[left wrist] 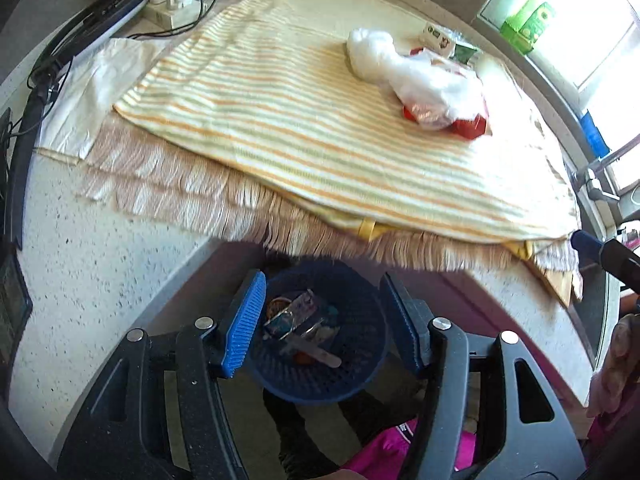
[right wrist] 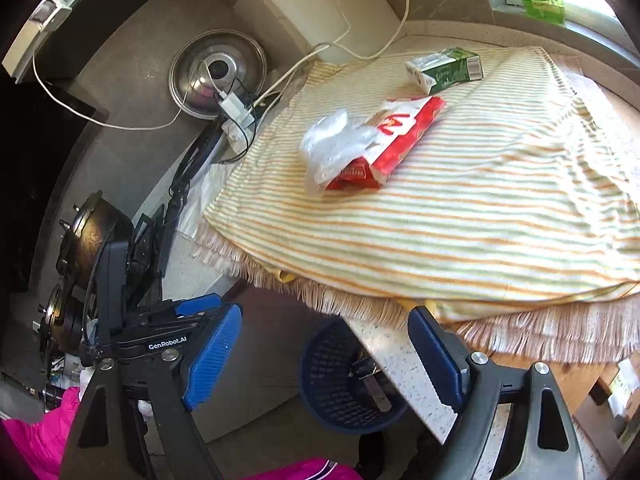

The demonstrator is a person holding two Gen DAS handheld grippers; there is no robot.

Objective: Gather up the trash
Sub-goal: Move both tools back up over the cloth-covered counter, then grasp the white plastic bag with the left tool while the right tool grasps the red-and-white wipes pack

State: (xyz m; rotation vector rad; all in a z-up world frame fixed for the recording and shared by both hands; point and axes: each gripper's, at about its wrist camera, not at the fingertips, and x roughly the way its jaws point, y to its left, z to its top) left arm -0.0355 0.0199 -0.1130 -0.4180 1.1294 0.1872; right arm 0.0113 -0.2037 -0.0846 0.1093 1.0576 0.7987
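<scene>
Left wrist view
Left gripper (left wrist: 320,320): its blue pads are seen spread apart with nothing clamped between them; it is held above the basket.
Blue basket (left wrist: 360,376): set on the floor below the counter edge; wrappers and a flat stick are seen lying inside.
Striped cloth (left wrist: 280,120): spread over the counter (left wrist: 88,248), with a fringed mat showing under its near edge.
Clear plastic bag (left wrist: 400,68): crumpled on the cloth, lying over the red wrapper (left wrist: 468,124).
Green carton (left wrist: 464,50): partly seen just behind the bag.

Right wrist view
Right gripper (right wrist: 324,352): jaws are held wide apart and empty, near the counter's front edge.
Left gripper, seen from the side (right wrist: 160,336): located at lower left, off the counter.
Blue basket (right wrist: 332,384): seen below, partly hidden by the counter edge.
Red wrapper (right wrist: 400,140): lying on the striped cloth (right wrist: 460,208), with the clear plastic bag (right wrist: 332,144) resting against its left end.
Green carton (right wrist: 444,70): lying on its side near the far edge of the cloth, apart from the wrapper.
</scene>
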